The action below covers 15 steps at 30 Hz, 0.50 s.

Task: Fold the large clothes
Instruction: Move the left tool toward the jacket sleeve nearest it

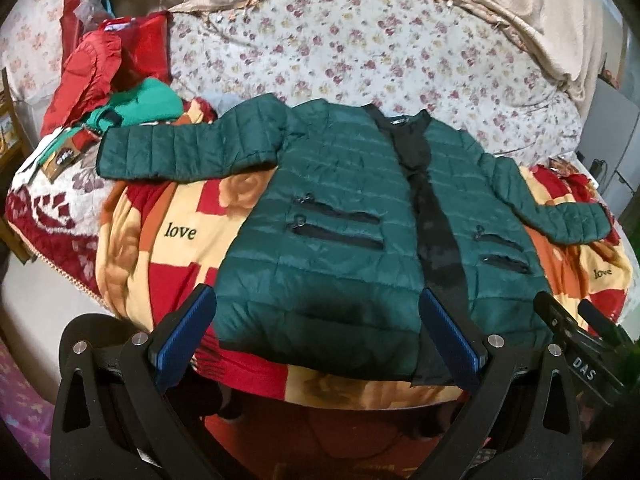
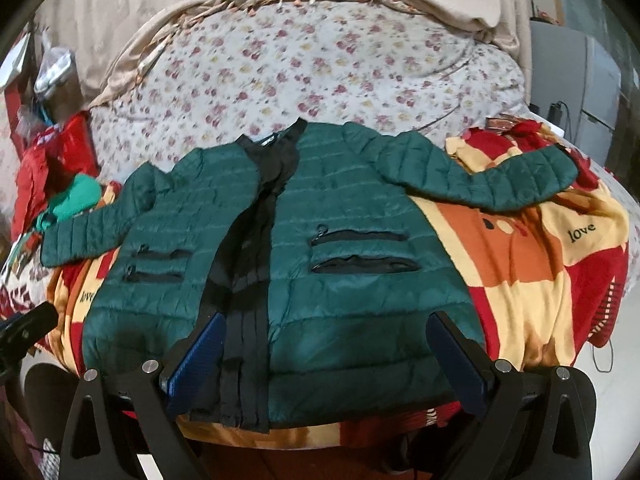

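Observation:
A dark green quilted jacket [image 1: 340, 208] with a black front placket lies spread flat, front up, on a red, orange and cream "love" blanket [image 1: 168, 240]. Both sleeves stretch out sideways. It also shows in the right wrist view [image 2: 340, 232]. My left gripper [image 1: 320, 328] is open over the jacket's left hem half, holding nothing. My right gripper [image 2: 324, 352] is open over the right hem half, holding nothing. The right gripper's body [image 1: 576, 340] shows at the right edge of the left wrist view.
A pile of red and bright green clothes [image 1: 120, 92] lies at the far left of the bed. A floral sheet [image 1: 340, 52] and a beige cover [image 1: 500, 4] lie behind the jacket. A grey cabinet [image 2: 580, 92] stands at the right.

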Tool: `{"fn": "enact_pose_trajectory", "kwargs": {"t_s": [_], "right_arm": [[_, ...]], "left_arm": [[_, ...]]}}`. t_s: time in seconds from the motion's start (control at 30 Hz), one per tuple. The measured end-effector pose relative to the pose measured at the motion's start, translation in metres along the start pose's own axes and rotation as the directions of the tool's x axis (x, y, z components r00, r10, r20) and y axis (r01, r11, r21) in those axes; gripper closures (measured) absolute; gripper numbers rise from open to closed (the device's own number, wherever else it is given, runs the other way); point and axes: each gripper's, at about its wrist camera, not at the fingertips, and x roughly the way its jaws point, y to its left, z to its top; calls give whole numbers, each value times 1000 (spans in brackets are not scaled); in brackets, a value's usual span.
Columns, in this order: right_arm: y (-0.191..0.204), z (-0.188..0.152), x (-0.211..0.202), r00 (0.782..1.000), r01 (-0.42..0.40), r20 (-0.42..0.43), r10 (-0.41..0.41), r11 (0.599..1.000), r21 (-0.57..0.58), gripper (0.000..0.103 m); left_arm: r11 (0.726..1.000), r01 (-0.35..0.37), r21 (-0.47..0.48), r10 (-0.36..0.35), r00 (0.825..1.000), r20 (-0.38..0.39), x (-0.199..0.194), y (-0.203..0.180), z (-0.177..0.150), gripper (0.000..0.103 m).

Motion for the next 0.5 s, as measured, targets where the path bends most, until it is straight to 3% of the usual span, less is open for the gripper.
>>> {"fn": "enact_pose_trajectory", "kwargs": {"t_s": [0.5], "right_arm": [[2, -4, 8, 999, -9, -36, 9, 1000, 3, 4]], "left_arm": [[999, -37, 5, 37, 999, 6, 0, 3, 0, 1]]}}
